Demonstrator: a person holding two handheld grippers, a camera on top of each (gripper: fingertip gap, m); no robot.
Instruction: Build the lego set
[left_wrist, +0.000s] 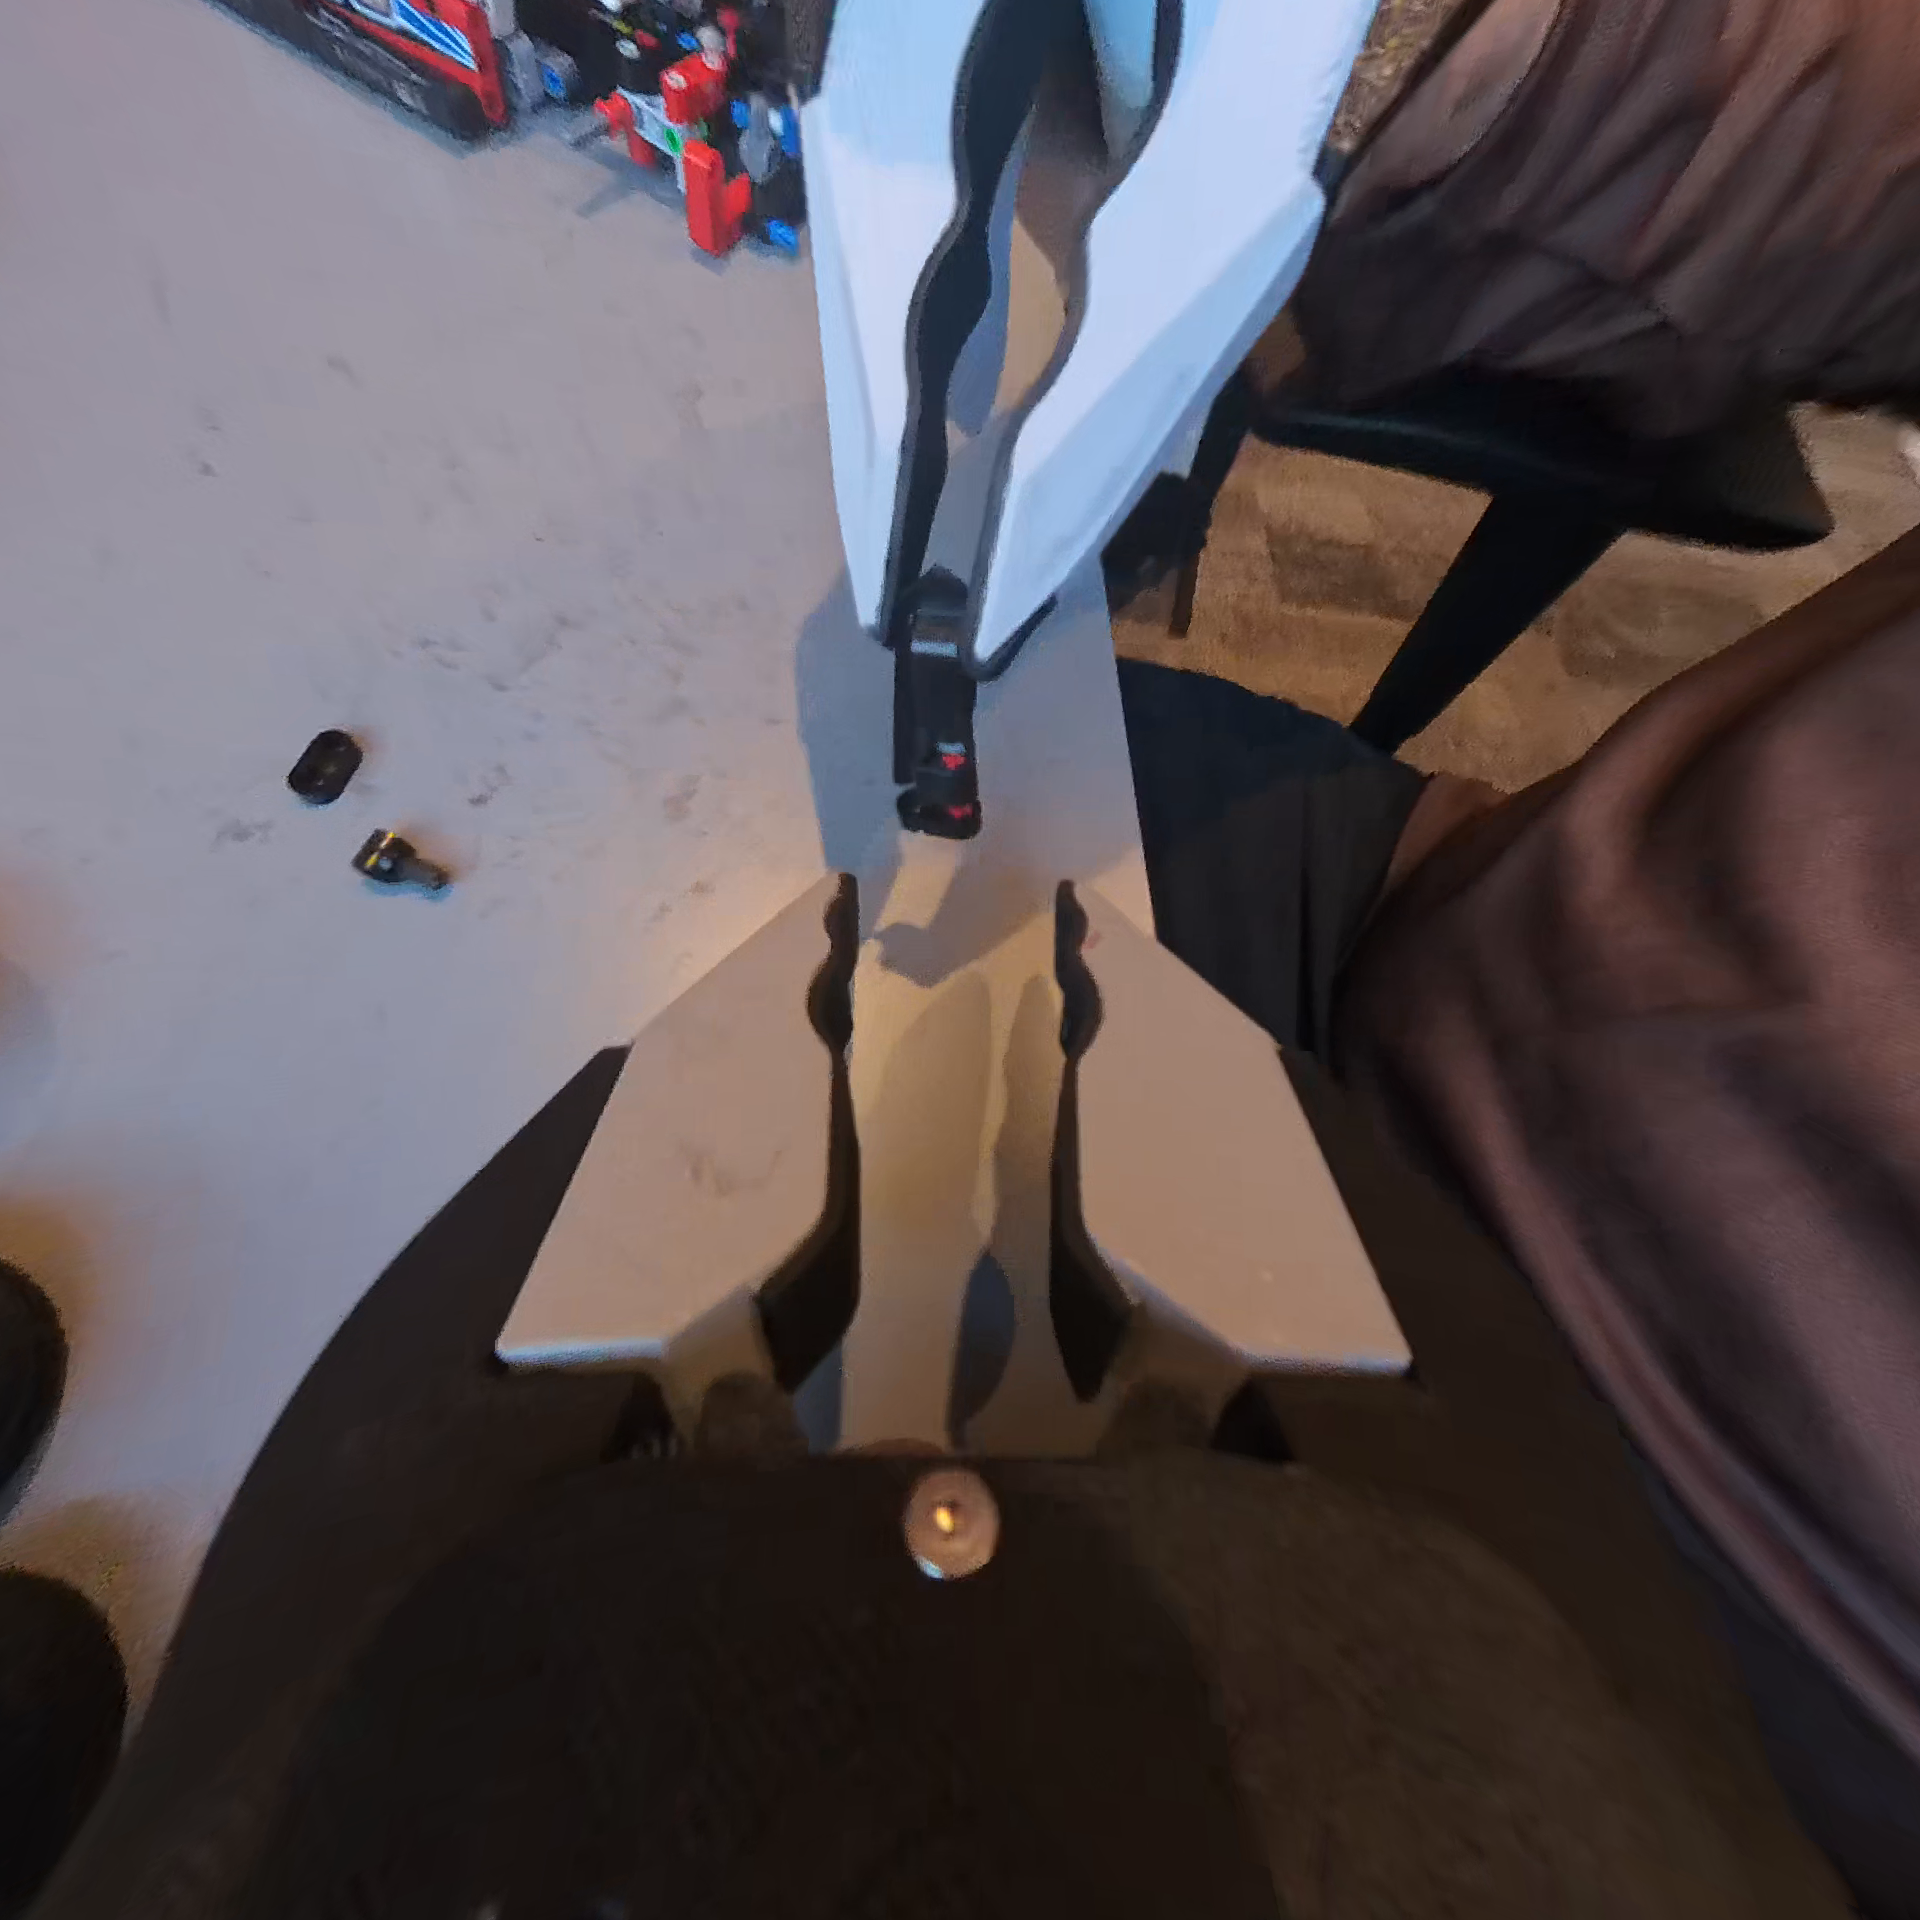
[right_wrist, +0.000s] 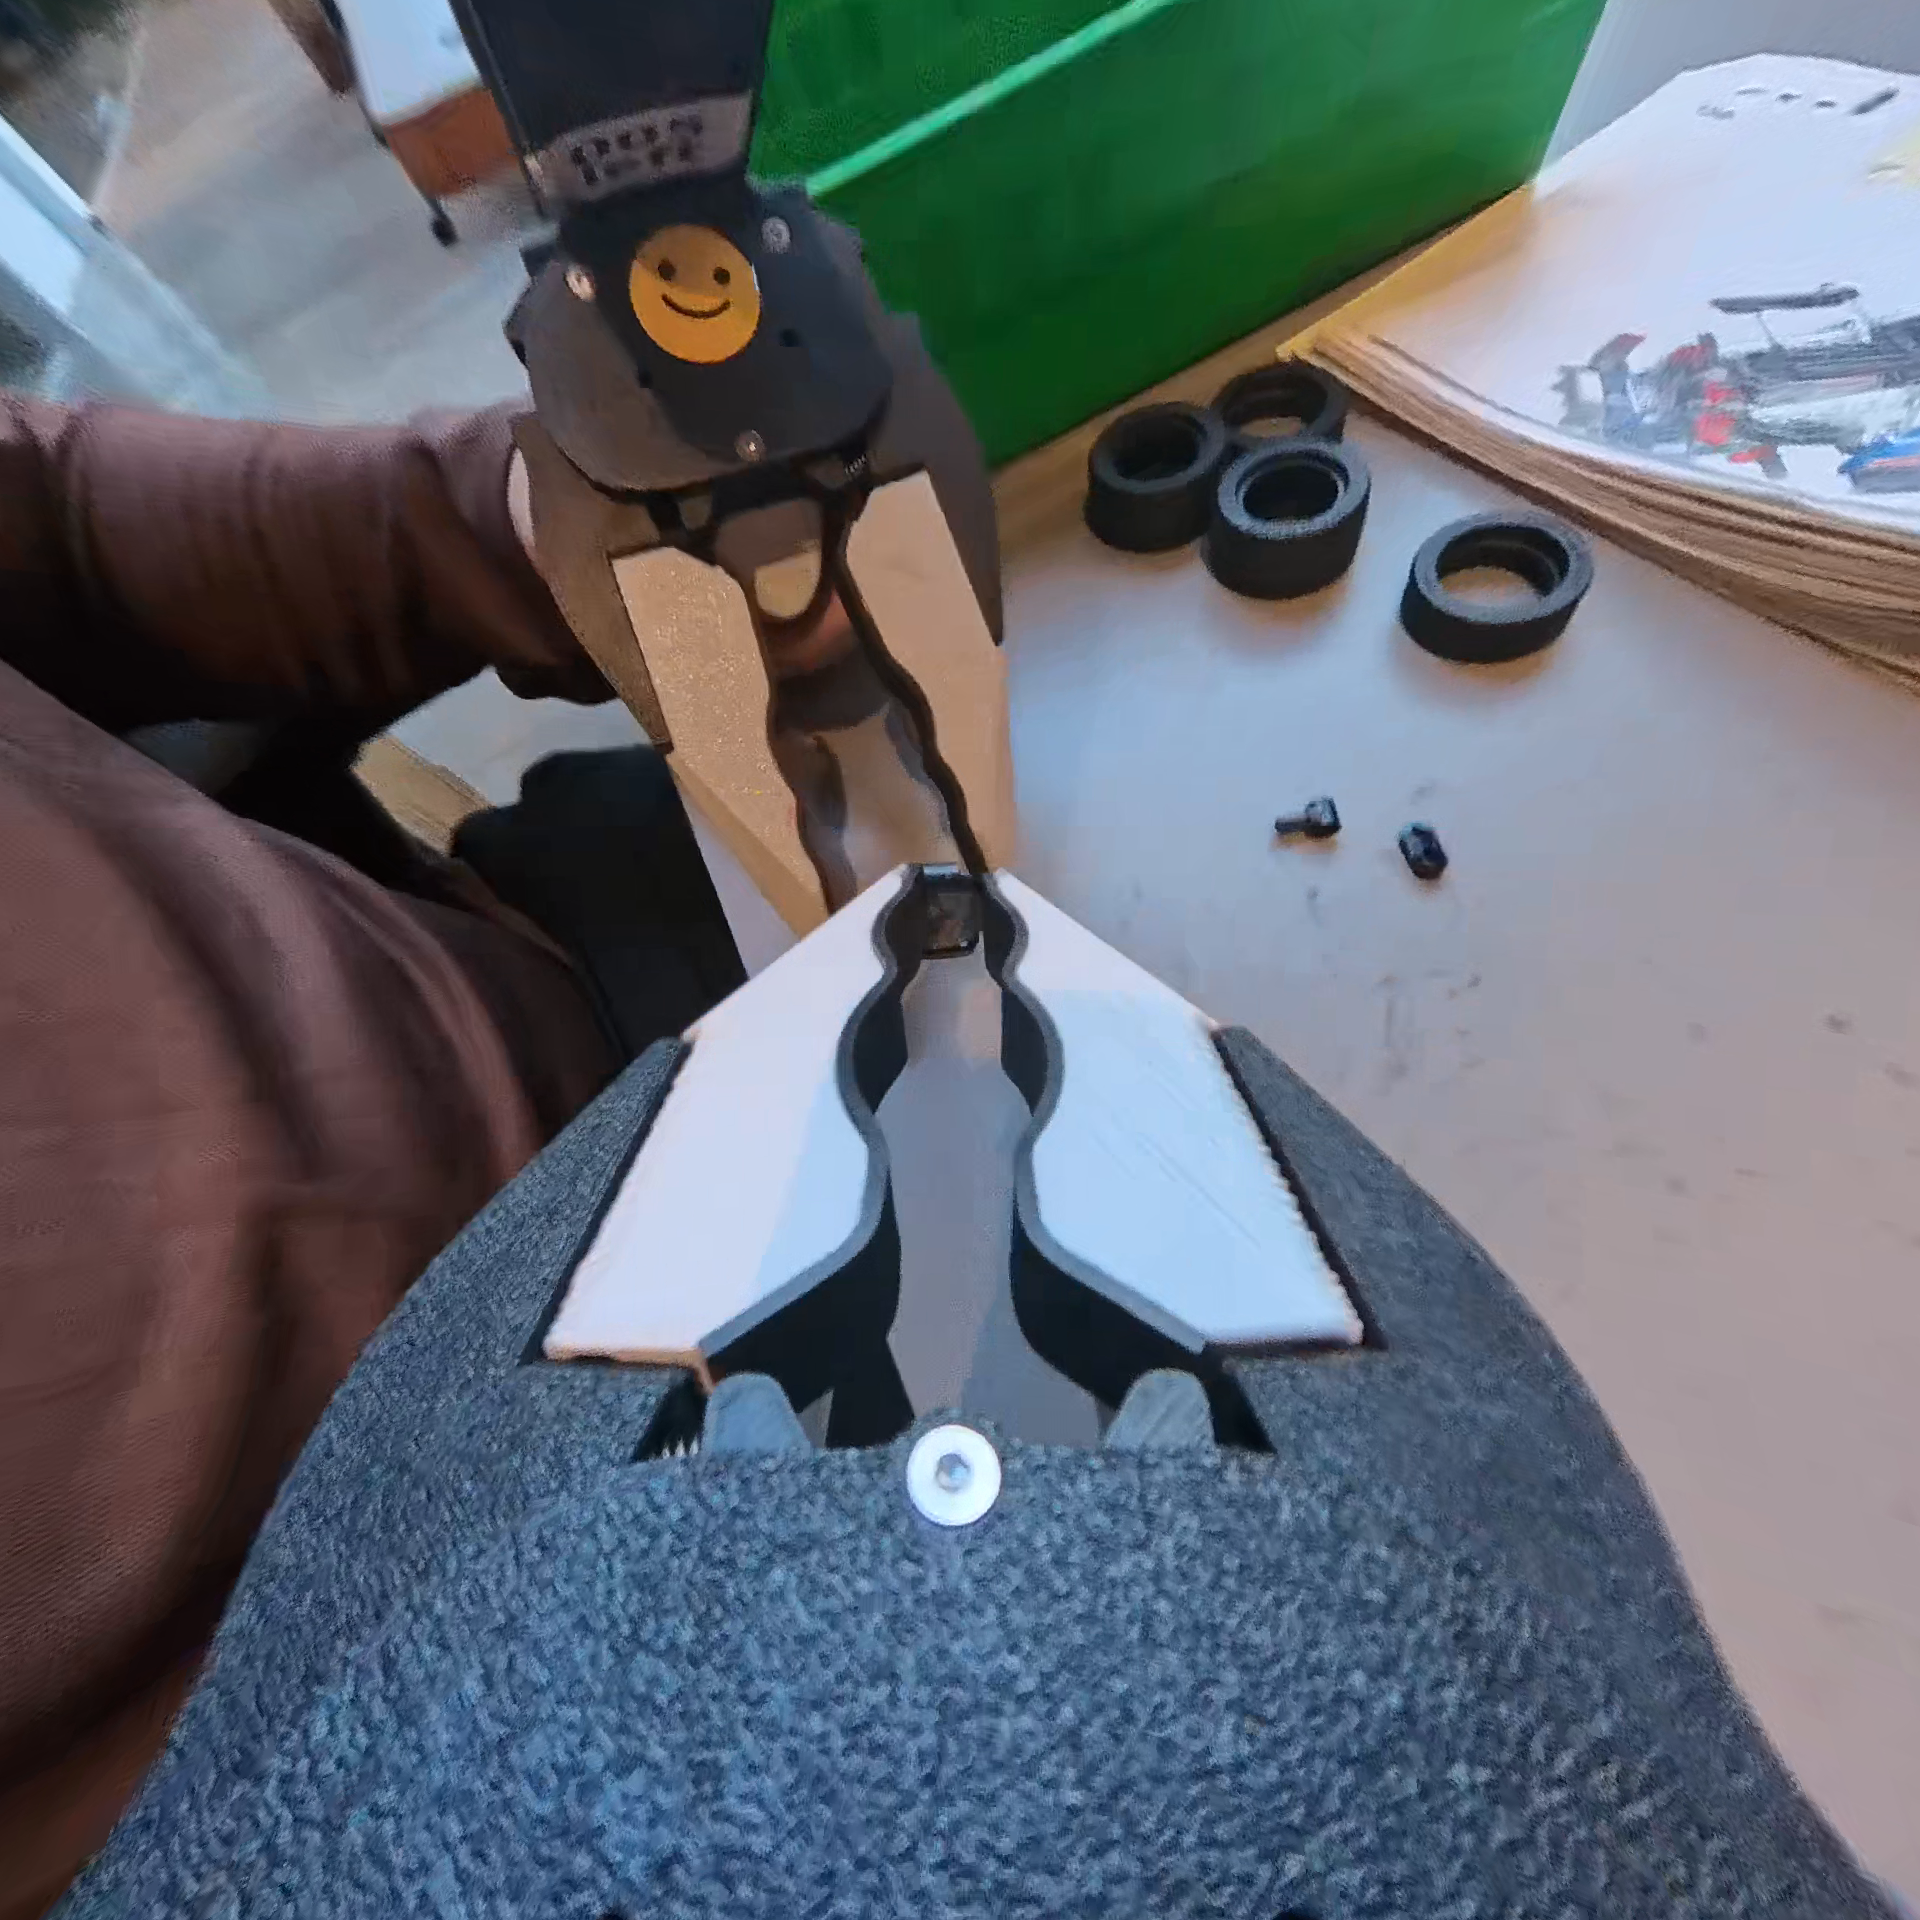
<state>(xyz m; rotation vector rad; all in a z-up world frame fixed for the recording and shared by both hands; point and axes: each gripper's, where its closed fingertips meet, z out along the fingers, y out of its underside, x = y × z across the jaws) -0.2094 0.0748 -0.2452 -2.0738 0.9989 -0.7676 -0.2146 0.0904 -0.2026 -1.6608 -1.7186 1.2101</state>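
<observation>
While the right gripper (left_wrist: 935, 623) pinches a black lego piece (left_wrist: 935, 748), the left gripper (left_wrist: 956, 904) gapes empty. Two small black pins (right_wrist: 1361, 836) lie at two o'clock.

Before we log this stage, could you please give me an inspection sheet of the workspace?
Surface: pale table, lightly scuffed.
Job's things: black piece in the right tongs; four black tyres, two small black pins, instruction booklet, part-built red and black model on the table.
Clutter: green box behind the tyres.
Grippers: right tongs shut on the black piece; left tongs open, empty, facing it.
Cables: nothing seen.
Surroundings: person's brown sleeve; carpet beside the table.
</observation>
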